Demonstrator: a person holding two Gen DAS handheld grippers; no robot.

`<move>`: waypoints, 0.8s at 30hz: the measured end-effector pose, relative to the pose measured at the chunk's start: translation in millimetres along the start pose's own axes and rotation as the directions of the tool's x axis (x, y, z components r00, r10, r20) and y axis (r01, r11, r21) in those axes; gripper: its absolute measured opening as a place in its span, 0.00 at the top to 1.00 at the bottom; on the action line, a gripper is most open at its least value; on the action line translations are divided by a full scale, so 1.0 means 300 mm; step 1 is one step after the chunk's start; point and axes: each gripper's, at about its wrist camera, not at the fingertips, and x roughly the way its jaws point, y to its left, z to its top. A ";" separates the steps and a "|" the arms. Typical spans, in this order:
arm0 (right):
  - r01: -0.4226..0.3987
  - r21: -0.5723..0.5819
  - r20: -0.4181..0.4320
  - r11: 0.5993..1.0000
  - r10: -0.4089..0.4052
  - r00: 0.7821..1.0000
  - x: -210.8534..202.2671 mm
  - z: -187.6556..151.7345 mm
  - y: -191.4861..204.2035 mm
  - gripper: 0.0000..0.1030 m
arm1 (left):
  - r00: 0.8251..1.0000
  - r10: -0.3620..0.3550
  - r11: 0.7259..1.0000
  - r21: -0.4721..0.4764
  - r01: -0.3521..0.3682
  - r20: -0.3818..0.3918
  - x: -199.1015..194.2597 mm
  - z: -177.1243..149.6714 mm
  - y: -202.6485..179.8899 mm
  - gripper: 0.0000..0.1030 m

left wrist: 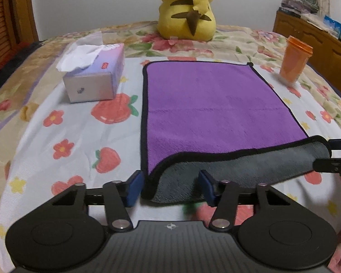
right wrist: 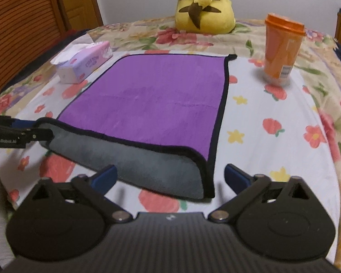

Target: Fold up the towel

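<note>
A purple towel [left wrist: 206,104] with black trim and a grey underside lies flat on the bed; it also shows in the right wrist view [right wrist: 152,100]. Its near edge is rolled over, grey side up [left wrist: 238,168]. My left gripper [left wrist: 170,187] is open, its blue pads either side of the towel's near left corner. My right gripper [right wrist: 170,177] is open around the near right corner [right wrist: 202,182]. Each gripper's fingers also show at the other view's edge, touching the rolled edge; whether they pinch it there is unclear.
A tissue box [left wrist: 95,77] stands left of the towel. An orange lidded cup [right wrist: 282,50] stands to its right. A yellow plush toy [left wrist: 188,9] sits behind. A wooden cabinet [left wrist: 318,43] is far right. The bed cover has a strawberry print.
</note>
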 end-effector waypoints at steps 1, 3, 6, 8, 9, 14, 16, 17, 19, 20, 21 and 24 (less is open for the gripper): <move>-0.007 0.006 -0.008 1.000 0.007 1.000 0.003 -0.001 -0.002 0.15 | 1.000 -0.003 1.000 -0.001 0.003 -0.007 0.004 -0.001 0.000 0.47; -0.013 0.011 -0.017 1.000 0.013 1.000 0.007 -0.002 -0.004 0.16 | 1.000 -0.005 1.000 -0.003 0.005 -0.015 0.007 -0.003 0.004 0.49; -0.023 0.012 -0.018 1.000 0.024 1.000 0.008 -0.001 -0.003 0.20 | 1.000 -0.006 1.000 -0.009 0.005 -0.025 0.012 -0.003 0.007 0.53; -0.029 0.012 -0.019 0.999 0.029 0.999 0.005 -0.001 -0.004 0.23 | 1.000 -0.004 1.000 -0.014 0.004 -0.028 0.011 -0.005 0.008 0.57; -0.028 0.013 -0.020 1.000 0.028 0.999 0.005 -0.001 -0.004 0.25 | 1.000 -0.003 1.000 -0.015 0.003 -0.029 0.011 -0.006 0.008 0.57; -0.024 0.015 -0.030 1.000 0.025 0.999 0.010 -0.001 -0.011 0.35 | 0.999 -0.010 1.000 -0.009 0.010 -0.030 0.010 -0.008 0.001 0.64; -0.021 0.012 -0.036 1.000 0.021 0.999 0.015 -0.001 -0.012 0.39 | 0.999 -0.011 1.000 -0.007 0.011 -0.032 0.012 -0.009 0.001 0.67; -0.017 0.009 -0.038 1.000 0.017 0.999 0.017 -0.002 -0.013 0.43 | 0.999 -0.013 1.000 -0.007 0.013 -0.033 0.013 -0.009 0.001 0.71; -0.012 0.010 -0.038 1.000 0.012 0.999 0.016 -0.003 -0.016 0.46 | 0.999 -0.018 1.000 -0.009 0.018 -0.034 0.015 -0.010 0.000 0.74; -0.009 0.009 -0.037 1.000 0.009 0.999 0.016 -0.003 -0.017 0.49 | 0.999 -0.020 1.000 -0.008 0.020 -0.033 0.015 -0.010 -0.001 0.78; -0.007 0.009 -0.037 1.000 0.007 0.999 0.016 -0.003 -0.019 0.53 | 0.999 -0.021 1.000 -0.007 0.020 -0.031 0.014 -0.010 -0.001 0.80; 0.005 -0.002 -0.038 1.000 -0.005 0.999 0.018 -0.002 -0.020 0.76 | 1.000 -0.019 1.000 0.003 0.019 -0.020 0.008 -0.011 -0.005 0.83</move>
